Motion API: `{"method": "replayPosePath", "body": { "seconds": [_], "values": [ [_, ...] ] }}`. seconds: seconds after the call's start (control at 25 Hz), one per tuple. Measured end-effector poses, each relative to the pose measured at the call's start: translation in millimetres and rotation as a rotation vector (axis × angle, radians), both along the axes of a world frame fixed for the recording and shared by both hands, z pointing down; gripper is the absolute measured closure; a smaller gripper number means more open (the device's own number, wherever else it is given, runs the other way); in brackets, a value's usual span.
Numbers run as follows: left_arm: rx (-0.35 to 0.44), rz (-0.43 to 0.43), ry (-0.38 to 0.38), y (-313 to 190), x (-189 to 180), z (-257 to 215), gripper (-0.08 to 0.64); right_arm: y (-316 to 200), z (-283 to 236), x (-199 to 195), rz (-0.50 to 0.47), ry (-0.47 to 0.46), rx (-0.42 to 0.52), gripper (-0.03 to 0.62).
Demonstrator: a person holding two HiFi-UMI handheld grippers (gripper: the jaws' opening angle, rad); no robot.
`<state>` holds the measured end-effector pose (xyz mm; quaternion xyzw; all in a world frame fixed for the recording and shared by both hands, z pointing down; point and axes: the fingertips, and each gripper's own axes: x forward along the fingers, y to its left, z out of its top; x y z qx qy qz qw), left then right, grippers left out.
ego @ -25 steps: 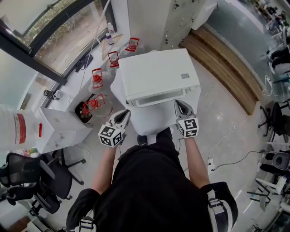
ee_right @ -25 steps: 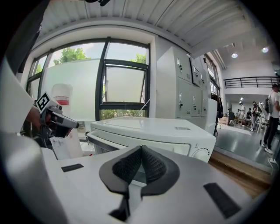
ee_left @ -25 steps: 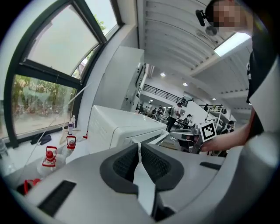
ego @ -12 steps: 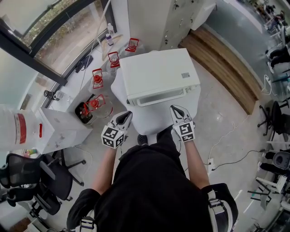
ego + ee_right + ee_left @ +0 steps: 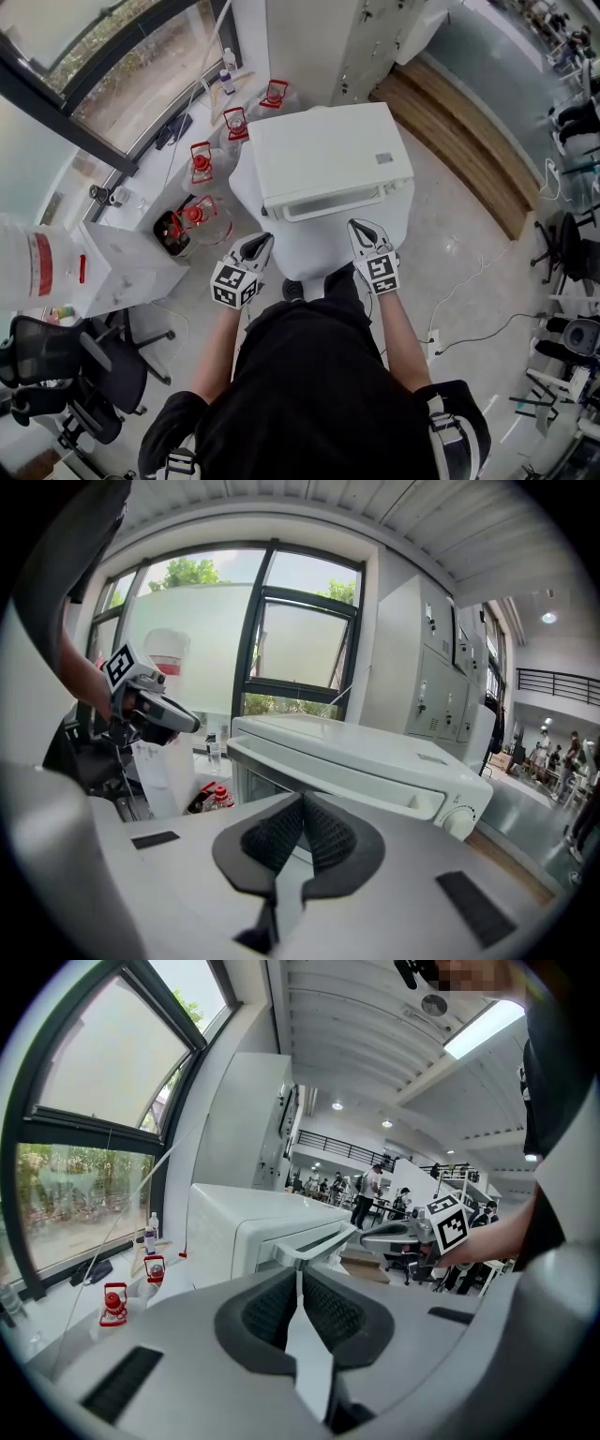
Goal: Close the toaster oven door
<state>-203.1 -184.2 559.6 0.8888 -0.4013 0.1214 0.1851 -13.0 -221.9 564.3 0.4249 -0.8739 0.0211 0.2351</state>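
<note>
Tall windows and a pale floor surrounded a small white table [image 5: 314,251] that carried a boxy, smooth white toaster oven [image 5: 328,150] across its far part. Its door, with a long bar handle [image 5: 323,201] along the top of the front, stood upright against the body and looked shut or very nearly so, which would leave little of the task to do. A round dial [image 5: 459,822] sat at the front's right end. The left gripper [image 5: 257,244] and the right gripper [image 5: 362,230] hung over the table's near edge, just short of the oven's front and apart from it. Both were clenched on nothing, their ribbed black pads pressed together, perhaps so the blunt tips could push.
</note>
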Motion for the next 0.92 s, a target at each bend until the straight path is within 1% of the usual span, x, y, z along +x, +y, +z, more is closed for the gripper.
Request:
{"method": "replayPosePath", "body": {
  "seconds": [0.24,0.64,0.92],
  "values": [
    [-0.001,0.023,0.0,-0.9,7.3,2.0,0.522,3.9,2.0,3.3,0.015,-0.002,-0.002,0.578],
    [-0.002,0.048,0.003,0.4,21.1,0.6,0.522,11.4,3.4,24.9,0.049,0.013,-0.008,0.577],
    [-0.013,0.056,0.006,4.7,26.0,3.7,0.522,18.2,6.9,25.3,0.052,0.001,-0.019,0.577]
  ]
}}
